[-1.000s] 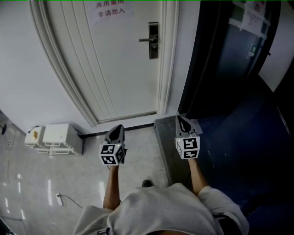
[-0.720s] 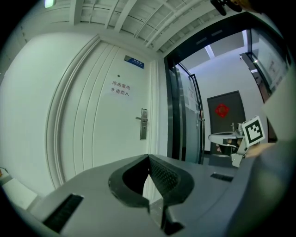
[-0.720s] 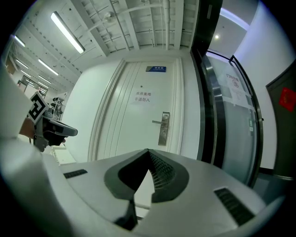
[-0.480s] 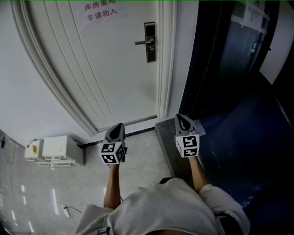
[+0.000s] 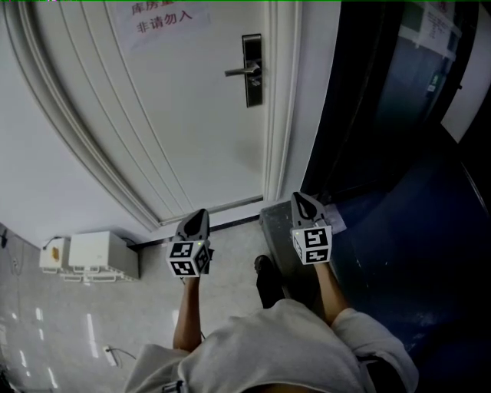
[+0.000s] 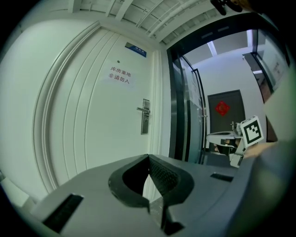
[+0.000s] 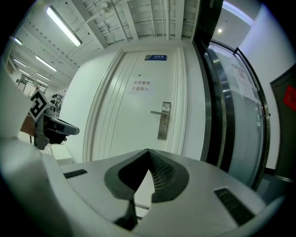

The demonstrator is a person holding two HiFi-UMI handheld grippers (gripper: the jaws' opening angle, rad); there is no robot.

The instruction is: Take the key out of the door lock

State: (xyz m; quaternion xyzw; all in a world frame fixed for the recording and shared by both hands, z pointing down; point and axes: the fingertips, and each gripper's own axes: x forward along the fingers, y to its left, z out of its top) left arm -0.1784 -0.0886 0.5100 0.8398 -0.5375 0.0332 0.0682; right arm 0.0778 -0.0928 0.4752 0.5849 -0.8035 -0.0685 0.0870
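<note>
head view looks down on a person holding the left tongs and the right tongs side by side above the floor, both pointing toward a white door and well apart from it. in the left gripper view and the right gripper view, each pair of jaws meets at the tips with nothing between them, so both tongs are closed and empty. the lock plate with its lever handle sits by the door's right edge, lower than a paper notice. the key is too small to make out from here. a white box stands on the floor by the wall left of the door, and a dark glass door lies to the right.
</note>
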